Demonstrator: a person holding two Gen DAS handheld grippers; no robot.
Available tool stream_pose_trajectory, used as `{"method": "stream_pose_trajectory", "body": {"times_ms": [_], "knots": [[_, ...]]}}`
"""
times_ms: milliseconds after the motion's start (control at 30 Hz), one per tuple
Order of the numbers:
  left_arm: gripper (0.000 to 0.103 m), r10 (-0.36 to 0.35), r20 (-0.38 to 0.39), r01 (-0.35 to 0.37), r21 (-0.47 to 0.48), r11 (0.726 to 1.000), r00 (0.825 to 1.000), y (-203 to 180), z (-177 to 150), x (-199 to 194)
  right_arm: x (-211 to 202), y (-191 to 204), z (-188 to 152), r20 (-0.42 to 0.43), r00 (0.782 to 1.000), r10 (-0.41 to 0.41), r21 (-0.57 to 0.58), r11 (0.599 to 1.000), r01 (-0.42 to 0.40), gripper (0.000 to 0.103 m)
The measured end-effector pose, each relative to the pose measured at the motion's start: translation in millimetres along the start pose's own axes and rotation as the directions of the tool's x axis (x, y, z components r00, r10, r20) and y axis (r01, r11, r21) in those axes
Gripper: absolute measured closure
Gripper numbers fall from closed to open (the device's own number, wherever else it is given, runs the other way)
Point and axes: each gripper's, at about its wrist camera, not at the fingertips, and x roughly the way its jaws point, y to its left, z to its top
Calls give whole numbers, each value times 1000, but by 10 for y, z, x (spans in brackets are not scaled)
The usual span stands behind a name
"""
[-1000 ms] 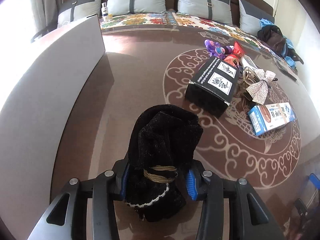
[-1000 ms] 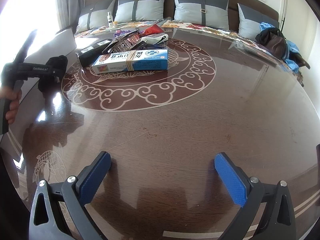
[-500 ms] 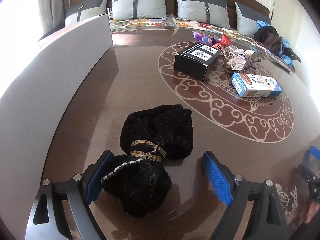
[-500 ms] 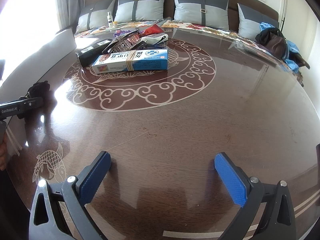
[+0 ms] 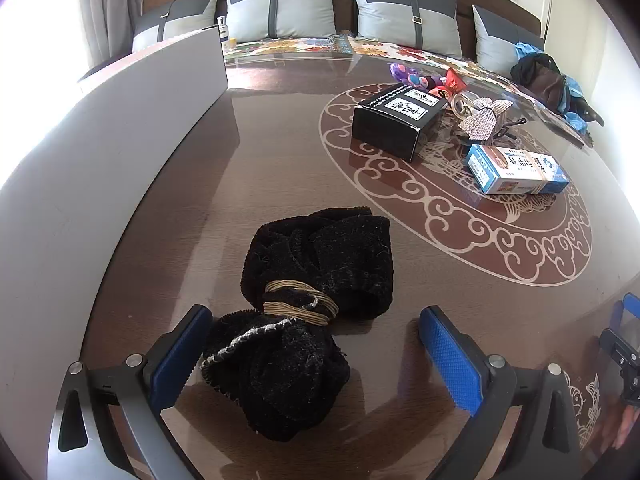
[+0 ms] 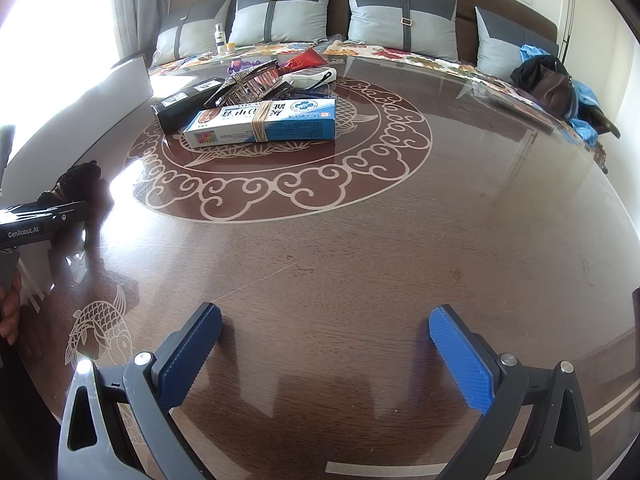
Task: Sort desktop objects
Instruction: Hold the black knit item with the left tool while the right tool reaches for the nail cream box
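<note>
While the left gripper [image 5: 316,344] jaws had just been opening around the bundle [image 5: 304,312], its left pad touched cloth and could drag it off the bench [image 5: 280,152].

A: Your left gripper [image 5: 314,344] has 2 dark grey fingers, each faced with a blue cross-hatched pad [image 5: 452,358] and fixed by 2 silver screws behind it.

B: And your right gripper [image 6: 326,350]?

A: Same build, with triangular cut-outs behind the screws. White "GenRobot.AI" lettering marks the left one's black side.
</note>
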Motion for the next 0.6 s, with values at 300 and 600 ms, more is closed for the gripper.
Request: {"method": "stream_pose_trajectory", "body": {"times_ms": [300,600], "knots": [[0,0,0,0,0,1000,1000,2,0,-2,2,2,0,0,1000,0,0,1000,0,0],[0,0,0,0,0,1000,1000,4,0,1,70,-3,131,-47,998,45,-68,997,-48,0]]}}
